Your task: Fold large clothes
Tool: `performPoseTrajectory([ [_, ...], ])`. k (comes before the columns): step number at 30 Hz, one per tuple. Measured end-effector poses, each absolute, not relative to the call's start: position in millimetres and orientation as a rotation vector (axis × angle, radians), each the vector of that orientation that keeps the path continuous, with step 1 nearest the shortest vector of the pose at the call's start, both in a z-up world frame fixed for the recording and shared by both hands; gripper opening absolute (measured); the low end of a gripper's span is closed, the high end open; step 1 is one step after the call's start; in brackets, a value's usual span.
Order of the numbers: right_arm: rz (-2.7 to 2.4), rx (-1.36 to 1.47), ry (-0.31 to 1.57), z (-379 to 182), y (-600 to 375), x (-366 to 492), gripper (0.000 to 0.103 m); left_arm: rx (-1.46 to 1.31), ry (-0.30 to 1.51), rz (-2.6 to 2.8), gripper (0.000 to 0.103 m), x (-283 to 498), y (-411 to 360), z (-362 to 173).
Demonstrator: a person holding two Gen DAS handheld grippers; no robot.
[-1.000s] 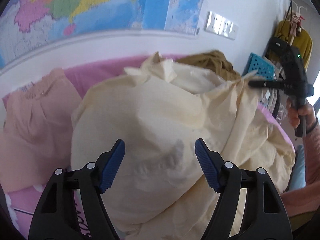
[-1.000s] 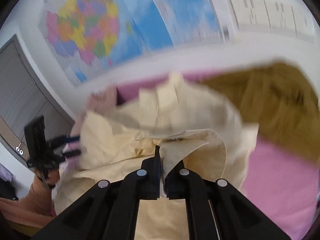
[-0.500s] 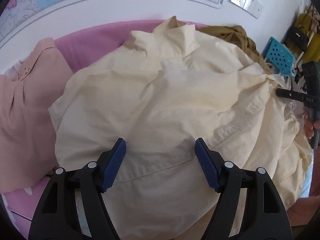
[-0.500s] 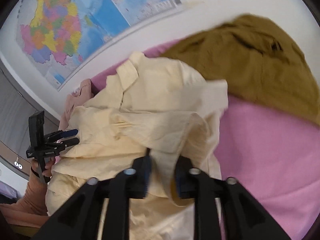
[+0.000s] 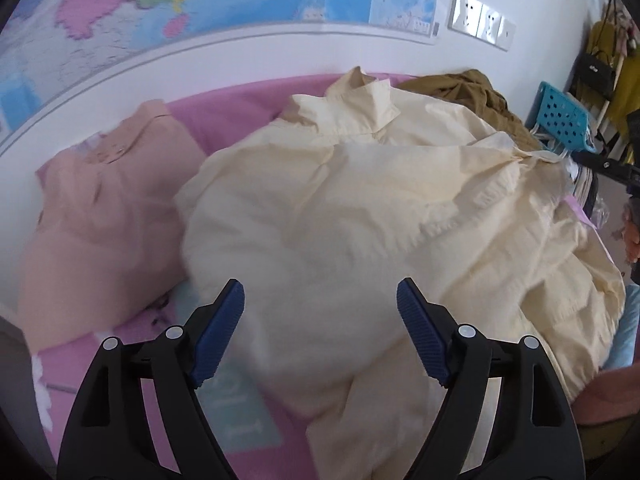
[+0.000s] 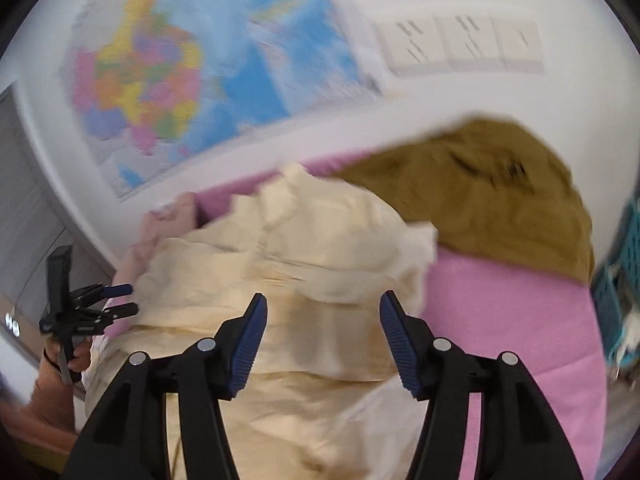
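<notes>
A large pale yellow shirt point(image 5: 360, 220) lies spread and rumpled on the pink bed point(image 5: 224, 104), collar toward the wall. It also shows in the right wrist view point(image 6: 312, 264). My left gripper point(image 5: 320, 312) is open and empty, just above the shirt's near edge. My right gripper point(image 6: 320, 332) is open and empty over the shirt's right side. The left gripper shows in the right wrist view point(image 6: 116, 300), and the tip of the right gripper shows at the right edge of the left wrist view point(image 5: 600, 164).
A folded peach garment point(image 5: 100, 208) lies left of the shirt. An olive-brown garment point(image 6: 480, 196) lies at the back right by the wall. A blue perforated basket point(image 5: 564, 120) stands off the bed's right side. A map point(image 5: 200, 0) hangs on the wall.
My right gripper has opened and let go of the shirt's edge, which it held pinched before. The shirt has settled flat on the bed. My left gripper stayed open.
</notes>
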State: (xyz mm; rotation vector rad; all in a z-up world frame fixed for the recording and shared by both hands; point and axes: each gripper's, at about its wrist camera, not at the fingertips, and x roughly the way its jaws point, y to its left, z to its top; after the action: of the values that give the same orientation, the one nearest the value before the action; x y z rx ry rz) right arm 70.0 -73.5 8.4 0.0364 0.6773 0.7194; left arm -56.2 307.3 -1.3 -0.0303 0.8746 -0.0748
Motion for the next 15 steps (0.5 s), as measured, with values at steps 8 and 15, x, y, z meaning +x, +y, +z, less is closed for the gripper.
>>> performPoseTrajectory([
  [8,1.233,-0.240,0.791,-29.0,65.2,-14.0,0.026,-0.153,0.916,-0.194,0.085,-121.8,320.4,-17.0],
  [15,1.304,-0.356,0.981,-99.6,158.6,-24.1,0.024,-0.193,0.970,-0.261,0.081,-159.6,309.8,-41.8],
])
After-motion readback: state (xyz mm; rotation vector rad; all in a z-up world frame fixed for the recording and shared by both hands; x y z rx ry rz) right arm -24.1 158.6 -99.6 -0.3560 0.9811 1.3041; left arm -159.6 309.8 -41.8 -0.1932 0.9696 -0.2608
